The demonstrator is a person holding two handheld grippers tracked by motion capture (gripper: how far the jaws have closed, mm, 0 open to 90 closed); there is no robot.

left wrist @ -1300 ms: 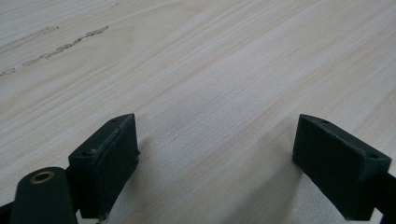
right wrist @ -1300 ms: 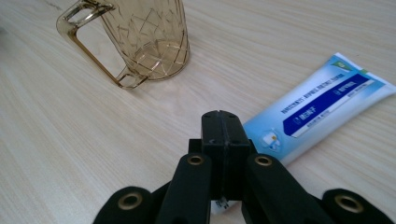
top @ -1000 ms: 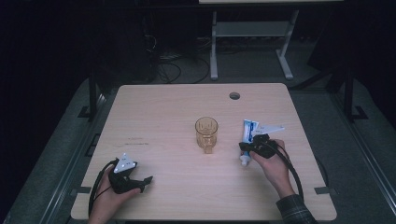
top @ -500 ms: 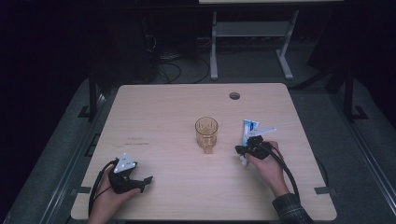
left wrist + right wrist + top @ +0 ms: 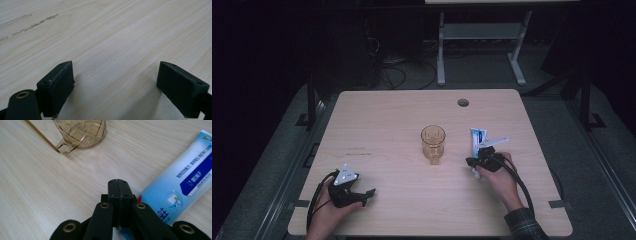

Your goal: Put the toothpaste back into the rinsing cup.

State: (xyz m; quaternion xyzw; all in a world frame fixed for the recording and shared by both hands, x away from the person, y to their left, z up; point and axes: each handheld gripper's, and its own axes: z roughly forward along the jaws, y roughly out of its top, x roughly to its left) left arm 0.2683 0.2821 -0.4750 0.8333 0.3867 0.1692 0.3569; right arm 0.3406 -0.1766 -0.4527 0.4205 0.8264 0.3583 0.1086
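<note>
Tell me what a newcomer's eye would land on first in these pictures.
First comes the amber glass cup, standing upright at the middle of the pale wooden table. Next is the blue and white toothpaste tube, lying flat to the cup's right, with the right tongs shut, jaws pressed together, close beside it. At the near left corner the left tongs sit open over bare wood.
</note>
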